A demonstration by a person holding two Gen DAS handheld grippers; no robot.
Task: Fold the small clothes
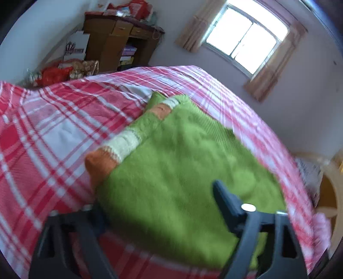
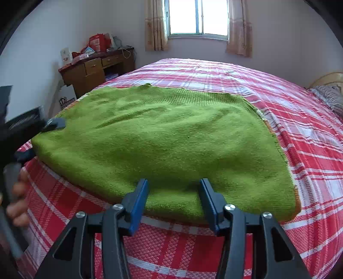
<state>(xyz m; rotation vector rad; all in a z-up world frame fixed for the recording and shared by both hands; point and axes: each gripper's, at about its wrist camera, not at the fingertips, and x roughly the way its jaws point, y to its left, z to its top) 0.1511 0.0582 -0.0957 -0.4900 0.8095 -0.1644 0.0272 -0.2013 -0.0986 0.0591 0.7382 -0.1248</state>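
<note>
A green knitted sweater (image 2: 167, 137) lies folded on the bed; its sleeves with white and orange bands (image 1: 126, 146) show along its left side in the left wrist view (image 1: 178, 171). My right gripper (image 2: 173, 193) is open, its blue fingers (image 2: 139, 201) astride the sweater's near folded edge. My left gripper (image 1: 158, 199) is open wide at the sweater's left near corner, one finger (image 1: 225, 197) on top of the cloth and the other hidden under its edge. It shows at the left in the right wrist view (image 2: 51, 125).
The red and white plaid bedspread (image 2: 300, 137) covers the whole bed. A wooden desk (image 2: 96, 68) piled with clutter stands at the back left by the wall. A window with curtains (image 2: 197, 17) is behind the bed. A pillow (image 2: 330, 98) lies at the right.
</note>
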